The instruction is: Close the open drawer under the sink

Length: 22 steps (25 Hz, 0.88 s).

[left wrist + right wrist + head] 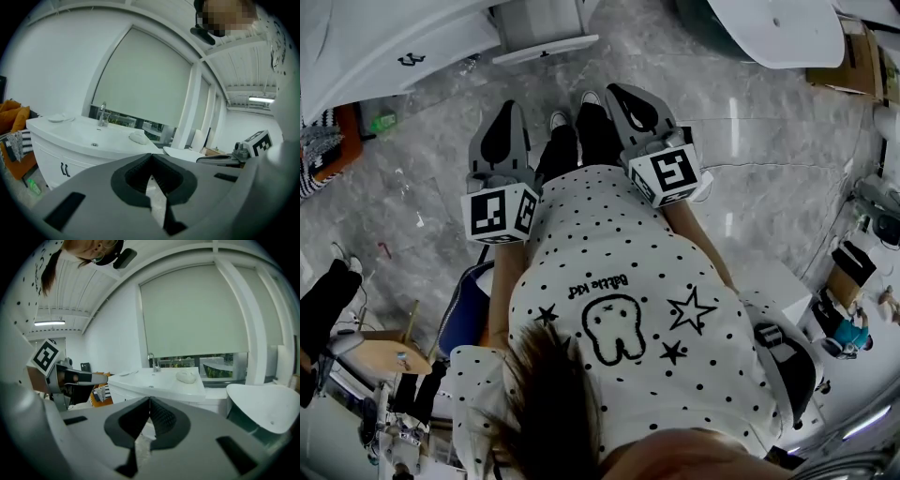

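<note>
- Left gripper (507, 106) and right gripper (621, 91) sit side by side at centre, tips together, pointing to the top of the frame.
- A dotted shirt (619, 244) fills the lower middle.
- Shoes (592, 97) stand on grey marble floor (769, 159).
- A white cabinet (384, 42) is at upper left.

Camera stations: one overhead, two tong-mounted.
The floor (750, 141) is viewed steeply downward from head height. The left tongs (151, 157) and right tongs (150, 399) are sighted along from close behind, almost level; the sink (89, 133) (159, 378), well off, is shared by both.
</note>
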{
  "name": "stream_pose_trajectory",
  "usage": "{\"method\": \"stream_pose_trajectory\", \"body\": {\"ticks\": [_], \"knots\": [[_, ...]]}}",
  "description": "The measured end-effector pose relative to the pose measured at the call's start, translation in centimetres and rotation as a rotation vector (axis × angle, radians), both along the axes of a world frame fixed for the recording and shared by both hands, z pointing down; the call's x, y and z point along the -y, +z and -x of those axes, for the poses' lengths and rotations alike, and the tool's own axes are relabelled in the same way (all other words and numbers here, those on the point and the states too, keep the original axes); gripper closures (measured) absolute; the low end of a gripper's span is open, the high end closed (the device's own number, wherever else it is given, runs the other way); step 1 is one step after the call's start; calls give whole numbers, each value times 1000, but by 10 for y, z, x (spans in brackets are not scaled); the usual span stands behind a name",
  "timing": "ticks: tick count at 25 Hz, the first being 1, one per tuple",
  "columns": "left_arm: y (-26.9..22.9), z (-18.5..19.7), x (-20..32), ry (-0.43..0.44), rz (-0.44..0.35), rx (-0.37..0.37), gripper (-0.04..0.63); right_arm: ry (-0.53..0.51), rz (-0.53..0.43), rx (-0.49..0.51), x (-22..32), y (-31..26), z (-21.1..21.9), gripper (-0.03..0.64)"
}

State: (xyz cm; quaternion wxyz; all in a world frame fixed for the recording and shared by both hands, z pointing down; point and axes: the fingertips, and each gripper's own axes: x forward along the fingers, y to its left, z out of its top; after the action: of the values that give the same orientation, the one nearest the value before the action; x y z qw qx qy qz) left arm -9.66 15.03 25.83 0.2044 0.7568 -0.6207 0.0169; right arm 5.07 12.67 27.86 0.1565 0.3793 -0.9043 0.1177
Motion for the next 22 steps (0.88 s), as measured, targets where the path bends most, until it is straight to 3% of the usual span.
{"method": "stream_pose_trajectory", "body": {"ticks": [12, 22], "knots": [[-21, -35, 52, -27, -45, -20, 589, -42, -11, 11, 53, -12, -32, 603], [-18, -25, 73, -130, -55, 32, 589, -95, -47, 22, 89, -12, -44, 603]]}}
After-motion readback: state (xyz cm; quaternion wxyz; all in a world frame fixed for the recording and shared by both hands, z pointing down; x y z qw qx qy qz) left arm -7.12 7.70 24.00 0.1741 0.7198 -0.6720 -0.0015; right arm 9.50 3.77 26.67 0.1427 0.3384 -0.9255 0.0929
